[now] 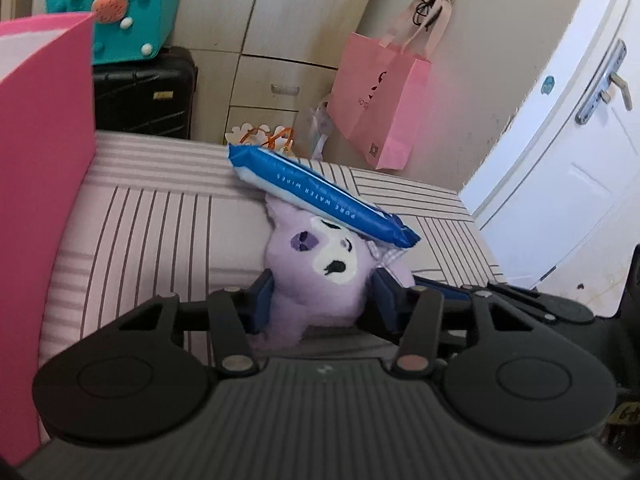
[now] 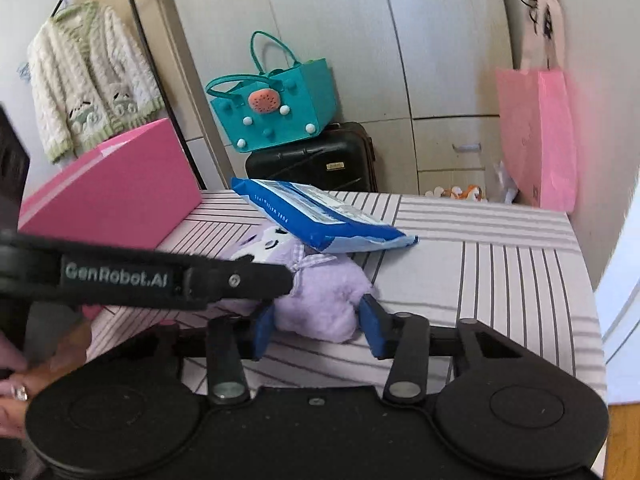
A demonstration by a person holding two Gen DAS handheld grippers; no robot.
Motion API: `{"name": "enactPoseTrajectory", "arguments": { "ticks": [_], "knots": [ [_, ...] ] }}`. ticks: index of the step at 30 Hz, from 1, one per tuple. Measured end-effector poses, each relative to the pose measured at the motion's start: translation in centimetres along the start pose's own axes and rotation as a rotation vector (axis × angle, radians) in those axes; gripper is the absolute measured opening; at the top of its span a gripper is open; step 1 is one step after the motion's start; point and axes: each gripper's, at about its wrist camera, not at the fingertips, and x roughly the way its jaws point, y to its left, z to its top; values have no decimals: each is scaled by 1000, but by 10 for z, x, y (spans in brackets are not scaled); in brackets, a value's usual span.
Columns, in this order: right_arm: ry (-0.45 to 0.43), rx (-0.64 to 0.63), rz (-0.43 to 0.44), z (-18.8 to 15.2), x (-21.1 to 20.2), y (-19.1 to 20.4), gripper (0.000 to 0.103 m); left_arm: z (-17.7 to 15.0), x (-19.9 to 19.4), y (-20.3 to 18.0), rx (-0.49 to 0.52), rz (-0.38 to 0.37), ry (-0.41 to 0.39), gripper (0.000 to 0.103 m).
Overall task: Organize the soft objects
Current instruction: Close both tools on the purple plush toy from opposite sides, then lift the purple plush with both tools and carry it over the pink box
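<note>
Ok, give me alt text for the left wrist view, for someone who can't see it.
The left tongs straddle a purple plush lying on a striped bed, blue pads at its sides, with a blue wipes pack resting across its head. A pink box stands on the left, and a pink bag hangs behind.

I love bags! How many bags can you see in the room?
2. A teal bag sits on the black suitcase by the wardrobe, and a pink bag hangs on the wall near the door. Others may be hidden behind the bed.
</note>
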Motion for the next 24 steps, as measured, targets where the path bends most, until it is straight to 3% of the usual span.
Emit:
{"name": "enactPoseTrajectory", "arguments": {
  "ticks": [8, 18, 24],
  "knots": [
    [1, -72, -54, -12, -9, 23, 37, -18, -13, -1, -21, 4, -4, 45],
    [17, -31, 4, -45, -50, 44, 38, -59, -65, -2, 13, -33, 11, 45],
    [34, -37, -14, -63, -74, 64, 38, -81, -87, 3, 11, -81, 28, 45]
  ]
}}
